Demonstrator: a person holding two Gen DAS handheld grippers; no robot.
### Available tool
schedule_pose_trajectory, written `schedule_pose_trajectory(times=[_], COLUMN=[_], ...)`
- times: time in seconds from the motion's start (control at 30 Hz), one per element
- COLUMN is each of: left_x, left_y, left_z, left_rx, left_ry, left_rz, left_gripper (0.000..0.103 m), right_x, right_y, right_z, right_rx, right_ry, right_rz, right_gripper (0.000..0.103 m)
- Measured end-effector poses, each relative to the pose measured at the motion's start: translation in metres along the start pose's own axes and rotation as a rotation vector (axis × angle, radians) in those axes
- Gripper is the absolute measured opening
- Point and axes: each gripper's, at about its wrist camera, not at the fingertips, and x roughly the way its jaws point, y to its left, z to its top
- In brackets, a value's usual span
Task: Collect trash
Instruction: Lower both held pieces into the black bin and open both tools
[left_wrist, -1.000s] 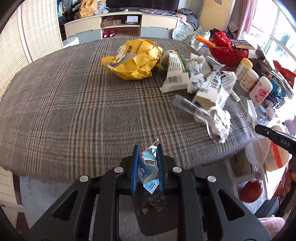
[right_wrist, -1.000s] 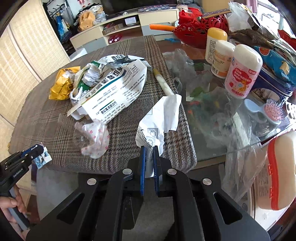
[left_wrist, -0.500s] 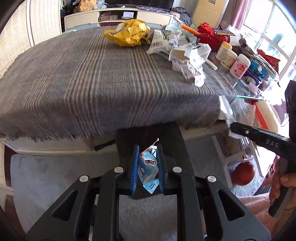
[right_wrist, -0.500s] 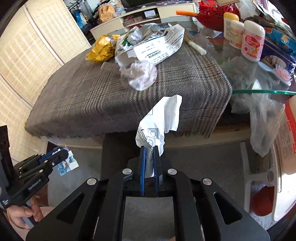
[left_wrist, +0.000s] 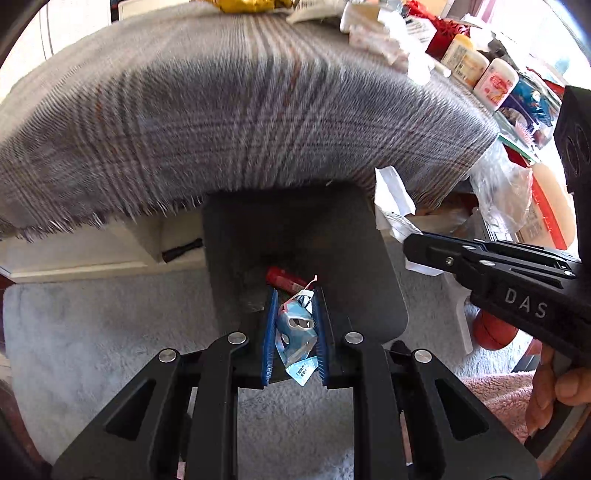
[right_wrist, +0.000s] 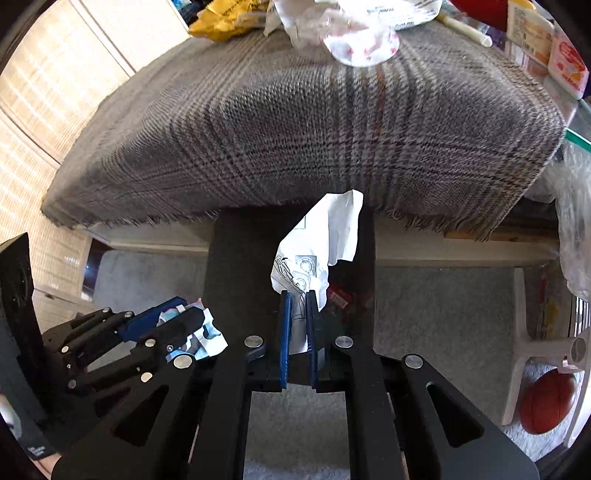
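My left gripper (left_wrist: 294, 295) is shut on a crumpled blue wrapper (left_wrist: 295, 330) and holds it over a dark bin (left_wrist: 306, 236) that stands on the floor below the table edge. A red item (left_wrist: 284, 277) lies inside the bin. My right gripper (right_wrist: 298, 297) is shut on a white crumpled paper (right_wrist: 321, 240), also above the bin (right_wrist: 240, 266). The right gripper shows in the left wrist view (left_wrist: 410, 245), to the right of the bin, with the paper (left_wrist: 391, 199) sticking up. The left gripper with the wrapper shows in the right wrist view (right_wrist: 184, 314).
A plaid cloth (left_wrist: 236, 99) covers the table above the bin. Yellow bag (right_wrist: 225, 18), crumpled packaging (right_wrist: 354, 40) and bottles (left_wrist: 495, 79) lie on the table's far side. Grey carpet (left_wrist: 92, 332) surrounds the bin. An orange ball (right_wrist: 546, 402) sits at right.
Both grippers have dropped from table height to below the table edge and now hang over the bin. Each still holds its piece of trash.
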Motion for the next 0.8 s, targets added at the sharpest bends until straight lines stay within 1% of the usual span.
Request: schedule_pose_trajectory(times=[0.13,0.17,0.23,0.27,0.37,0.47,0.5,0.6,0.63,0.67,0.7,0.73,0.77,0.8], left_x=[0.013,0.014,0.016,0.017,0.020,0.021,0.020,0.015,0.012,0.009,0.005,0.001,-0.004,-0.008], left_y=[0.002,0.002,0.003,0.003,0.008,0.012,0.012,0.015,0.016,0.018,0.019,0.020,0.021,0.021], left_z=[0.005,0.006,0.009,0.010,0.014,0.013,0.013,0.014,0.014,0.014,0.014,0.013,0.013,0.012], left_rx=[-0.014,-0.014,-0.015,-0.015,-0.022,-0.034,-0.035,-0.036,-0.037,-0.037,-0.038,-0.039,-0.038,-0.036], left_ry=[0.027,0.031,0.033,0.034,0.042,0.044,0.041,0.026,0.021,0.016,0.007,0.001,-0.007,-0.014], left_rz=[-0.010,-0.007,-0.009,-0.004,0.005,0.011,0.013,0.023,0.027,0.031,0.040,0.048,0.057,0.062], left_gripper=[0.019,0.022,0.022,0.025,0.026,0.027,0.027,0.038,0.043,0.051,0.054,0.064,0.074,0.079], right_x=[0.014,0.016,0.019,0.021,0.025,0.025,0.024,0.019,0.017,0.014,0.010,0.007,0.002,-0.004], right_y=[0.000,0.001,0.000,0.003,0.003,0.001,0.001,0.001,0.000,-0.001,-0.003,-0.004,-0.007,-0.010], right_z=[0.003,0.005,0.007,0.009,0.013,0.017,0.018,0.019,0.018,0.017,0.017,0.015,0.014,0.013], right_rx=[0.000,0.000,0.000,0.000,0.006,0.024,0.022,0.014,0.012,0.011,0.011,0.012,0.011,0.010], right_ry=[0.029,0.033,0.039,0.041,0.052,0.051,0.047,0.034,0.031,0.025,0.019,0.009,-0.001,-0.014], right_rz=[-0.023,-0.024,-0.021,-0.019,-0.013,0.005,0.005,-0.002,-0.007,-0.017,-0.026,-0.039,-0.049,-0.060], right_gripper=[0.012,0.013,0.013,0.013,0.014,0.019,0.024,0.035,0.037,0.045,0.057,0.063,0.074,0.084])
